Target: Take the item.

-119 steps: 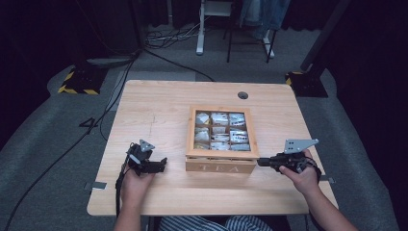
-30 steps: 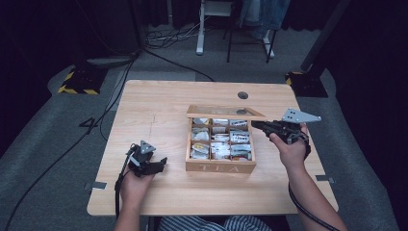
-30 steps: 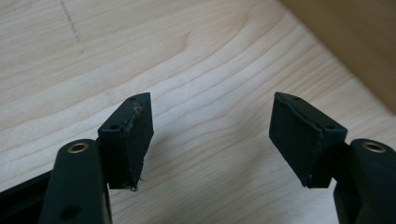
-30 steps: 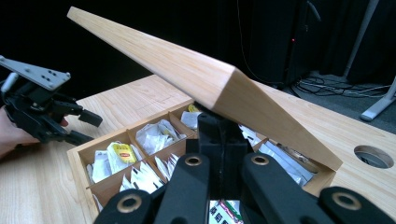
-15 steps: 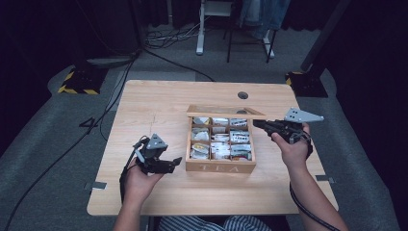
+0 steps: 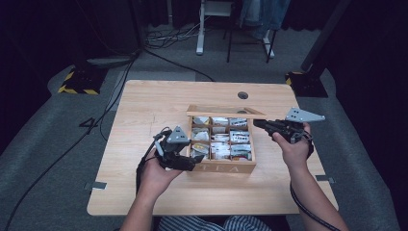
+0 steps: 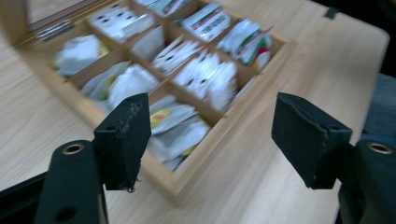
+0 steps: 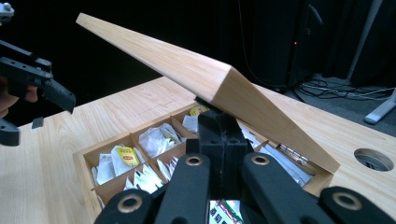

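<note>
A wooden tea box [image 6: 226,168] marked TEA stands mid-table, its compartments full of tea bags [image 6: 221,139]. Its lid [image 6: 223,113] is raised at a slant. My right gripper [image 6: 256,124] is shut, and its tip [image 8: 220,119] rests under the lid's [image 8: 187,70] free edge and props it up. My left gripper [image 6: 191,161] hovers at the box's front left corner. Its jaws have just closed a little but still stand open [image 7: 212,135] with nothing between them. They point at the near compartments of tea bags [image 7: 201,79] and the box wall [image 7: 247,100].
The light wooden table [image 6: 144,110] has a round cable hole [image 6: 243,95] behind the box. A cable trails from my left gripper over the near edge. Black stands with yellow-striped bases [image 6: 79,82] sit on the grey floor past the far corners.
My left gripper has risen off the table and moved right, up to the box's front left corner. The right gripper has kept the lid propped; four seconds ago the lid lay closed.
</note>
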A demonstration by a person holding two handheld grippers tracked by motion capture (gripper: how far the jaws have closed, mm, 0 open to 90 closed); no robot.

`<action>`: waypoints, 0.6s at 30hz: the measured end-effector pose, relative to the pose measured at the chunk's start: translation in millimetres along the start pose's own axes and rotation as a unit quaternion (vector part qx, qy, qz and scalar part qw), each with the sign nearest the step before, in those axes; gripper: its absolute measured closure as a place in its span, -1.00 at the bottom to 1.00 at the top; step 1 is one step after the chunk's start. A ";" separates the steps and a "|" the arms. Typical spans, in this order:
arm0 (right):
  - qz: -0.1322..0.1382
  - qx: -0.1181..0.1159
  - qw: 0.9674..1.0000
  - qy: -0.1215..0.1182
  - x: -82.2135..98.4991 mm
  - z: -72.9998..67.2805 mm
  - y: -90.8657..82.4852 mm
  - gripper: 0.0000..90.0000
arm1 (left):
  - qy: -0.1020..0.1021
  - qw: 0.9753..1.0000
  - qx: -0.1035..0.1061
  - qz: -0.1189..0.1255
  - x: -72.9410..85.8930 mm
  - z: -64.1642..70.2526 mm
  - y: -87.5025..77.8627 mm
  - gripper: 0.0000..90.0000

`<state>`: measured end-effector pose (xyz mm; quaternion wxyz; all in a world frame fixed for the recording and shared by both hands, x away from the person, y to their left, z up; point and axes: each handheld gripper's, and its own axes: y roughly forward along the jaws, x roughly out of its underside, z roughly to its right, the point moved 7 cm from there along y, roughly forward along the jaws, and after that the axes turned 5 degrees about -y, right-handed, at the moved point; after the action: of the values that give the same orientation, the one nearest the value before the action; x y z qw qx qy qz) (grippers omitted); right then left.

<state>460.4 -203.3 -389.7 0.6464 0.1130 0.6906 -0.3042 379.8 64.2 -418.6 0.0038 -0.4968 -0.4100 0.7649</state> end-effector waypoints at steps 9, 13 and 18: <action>0.001 -0.005 1.000 0.001 -0.2 0.5 -0.1 1.00 | 0.000 0.996 0.092 0.016 -21.3 22.7 18.1 -0.28; 0.002 -0.006 1.000 0.001 -0.2 0.8 -0.2 1.00 | 0.016 0.992 0.122 0.021 -30.2 33.9 29.2 -0.26; 0.004 -0.009 1.000 0.003 0.3 0.9 0.2 1.00 | 0.022 0.987 0.154 0.038 -40.1 42.1 40.7 -0.25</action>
<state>461.2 -203.7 -390.1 0.6464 0.1110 0.6949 -0.2951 384.3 -5.7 -406.8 0.0602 -0.5222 -0.2675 0.8075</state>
